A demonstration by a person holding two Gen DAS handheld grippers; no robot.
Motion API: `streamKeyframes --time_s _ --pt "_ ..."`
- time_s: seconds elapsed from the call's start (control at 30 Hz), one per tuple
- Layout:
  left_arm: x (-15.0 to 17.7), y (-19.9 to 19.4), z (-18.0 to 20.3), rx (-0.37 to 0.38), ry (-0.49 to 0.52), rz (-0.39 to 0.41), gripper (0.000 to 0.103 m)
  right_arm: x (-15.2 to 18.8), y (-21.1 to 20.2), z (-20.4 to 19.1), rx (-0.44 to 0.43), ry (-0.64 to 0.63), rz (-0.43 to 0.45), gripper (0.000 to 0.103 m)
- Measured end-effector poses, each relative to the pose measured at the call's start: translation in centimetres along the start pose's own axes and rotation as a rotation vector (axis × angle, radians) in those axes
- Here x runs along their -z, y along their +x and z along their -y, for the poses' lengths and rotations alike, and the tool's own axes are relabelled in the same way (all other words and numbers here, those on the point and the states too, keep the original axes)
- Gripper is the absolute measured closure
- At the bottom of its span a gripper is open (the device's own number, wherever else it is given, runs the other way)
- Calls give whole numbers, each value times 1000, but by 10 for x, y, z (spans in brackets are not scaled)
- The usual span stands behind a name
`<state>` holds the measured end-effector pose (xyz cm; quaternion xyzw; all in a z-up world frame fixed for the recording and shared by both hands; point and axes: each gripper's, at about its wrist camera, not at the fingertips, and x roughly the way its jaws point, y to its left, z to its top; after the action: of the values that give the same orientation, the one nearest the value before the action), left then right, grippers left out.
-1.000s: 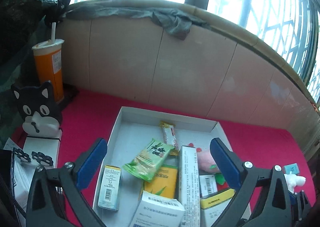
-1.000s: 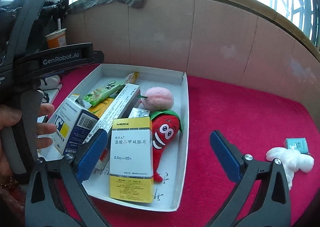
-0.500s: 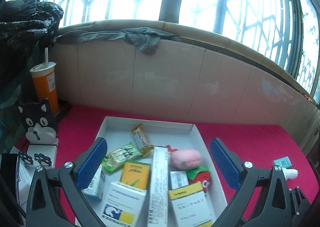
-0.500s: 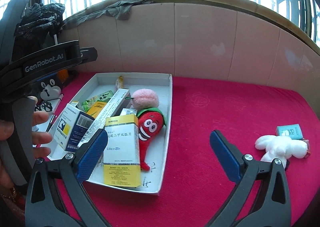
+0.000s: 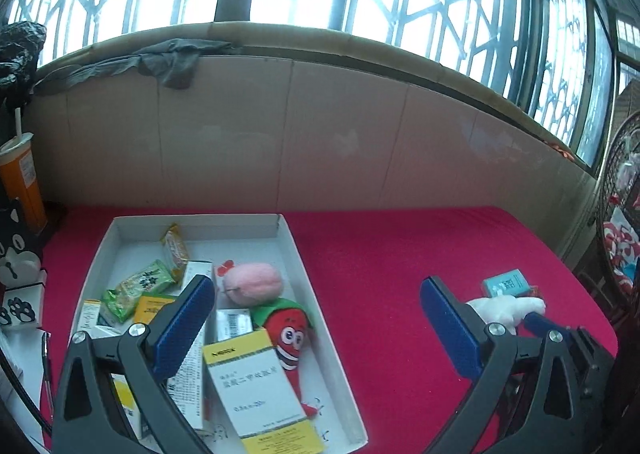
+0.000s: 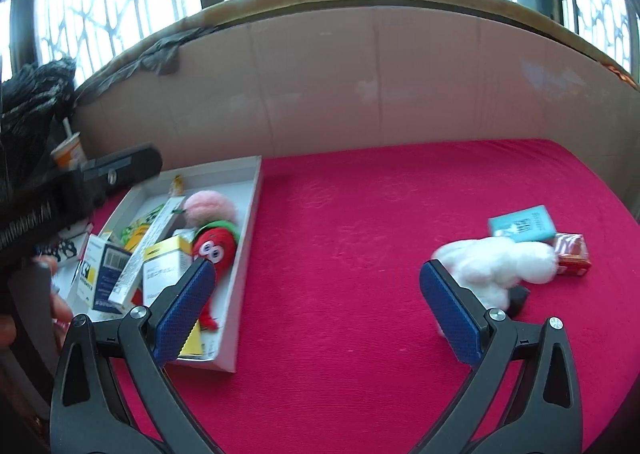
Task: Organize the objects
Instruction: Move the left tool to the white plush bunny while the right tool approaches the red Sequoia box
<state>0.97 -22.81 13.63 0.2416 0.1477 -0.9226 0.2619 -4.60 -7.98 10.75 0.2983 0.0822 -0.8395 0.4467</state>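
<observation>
A white tray (image 5: 305,282) on the red cloth holds a pink plush peach (image 5: 254,282), a red plush pepper (image 5: 288,334), a yellow-and-white medicine box (image 5: 260,386), a green snack packet (image 5: 138,288) and several other boxes. My left gripper (image 5: 315,294) is open and empty above the tray's right wall. My right gripper (image 6: 317,274) is open and empty over bare cloth, with the tray (image 6: 245,254) at its left finger. A white plush toy (image 6: 496,262) lies behind its right finger. A teal box (image 6: 522,223) and a red packet (image 6: 574,254) lie just beyond.
A cardboard wall (image 5: 320,133) with a grey cloth (image 5: 172,61) draped on it bounds the far side. An orange cup with a straw (image 5: 20,181) and a black cat figure (image 5: 14,250) stand left of the tray. A hand (image 6: 52,302) holds the left gripper's body (image 6: 100,173).
Both views have swung right and backed away from the tray. The right gripper has travelled right across the cloth, so the white plush now sits at its right finger.
</observation>
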Motion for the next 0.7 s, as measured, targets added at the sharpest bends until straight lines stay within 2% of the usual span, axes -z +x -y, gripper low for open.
streamKeyframes --time_s 0.17,0.3,0.4,0.5,0.63,0.7 --pt "19 20 49 99 95 -87 0 -9 -24 60 74 76 70 0" --pt "40 39 94 179 186 -159 0 -9 -39 136 219 155 94 0" --pt "55 54 123 230 247 -212 0 -4 -36 195 331 208 29 0" --pt "67 70 150 268 293 -252 0 7 -26 235 392 196 -52 0" --pt "79 80 183 309 399 -263 0 16 1 245 376 85 -162 0" --pt "80 84 194 301 441 -249 0 18 13 241 352 48 -187 0"
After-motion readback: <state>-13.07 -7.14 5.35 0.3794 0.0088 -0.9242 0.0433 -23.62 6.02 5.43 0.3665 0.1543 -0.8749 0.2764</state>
